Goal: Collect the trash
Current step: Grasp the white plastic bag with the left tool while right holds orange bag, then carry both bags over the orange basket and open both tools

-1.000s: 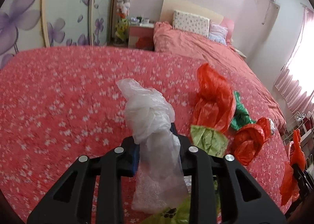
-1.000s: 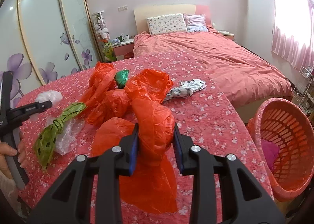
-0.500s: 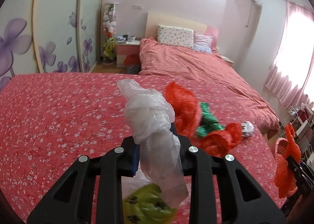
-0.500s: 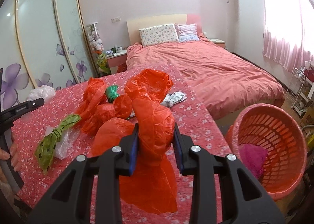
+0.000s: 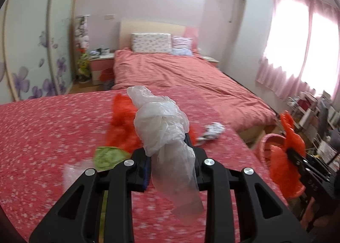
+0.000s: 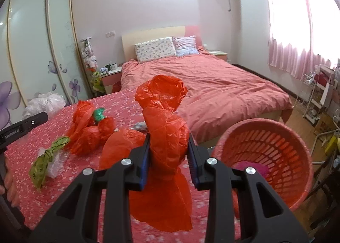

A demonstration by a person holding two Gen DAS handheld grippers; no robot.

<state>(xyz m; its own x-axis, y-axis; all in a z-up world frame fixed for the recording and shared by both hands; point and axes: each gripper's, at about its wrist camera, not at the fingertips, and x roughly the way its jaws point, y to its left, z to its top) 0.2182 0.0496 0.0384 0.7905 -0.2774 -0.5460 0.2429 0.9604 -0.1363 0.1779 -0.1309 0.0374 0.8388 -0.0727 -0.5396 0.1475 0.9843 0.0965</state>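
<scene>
Crinkled glossy red plastic bag (image 6: 167, 136), translucent film bag (image 5: 163, 124), latticed plastic basket (image 6: 265, 149)

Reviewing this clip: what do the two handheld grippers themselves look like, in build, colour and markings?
Both the left gripper and the right gripper are black plastic, each with two fingers on open triangular linkage arms joined by round silver bolts. The inner pads are blue and ribbed. In the right wrist view, the left gripper's black body carries small white lettering, too small to read. No cables or sleeves show.
</scene>
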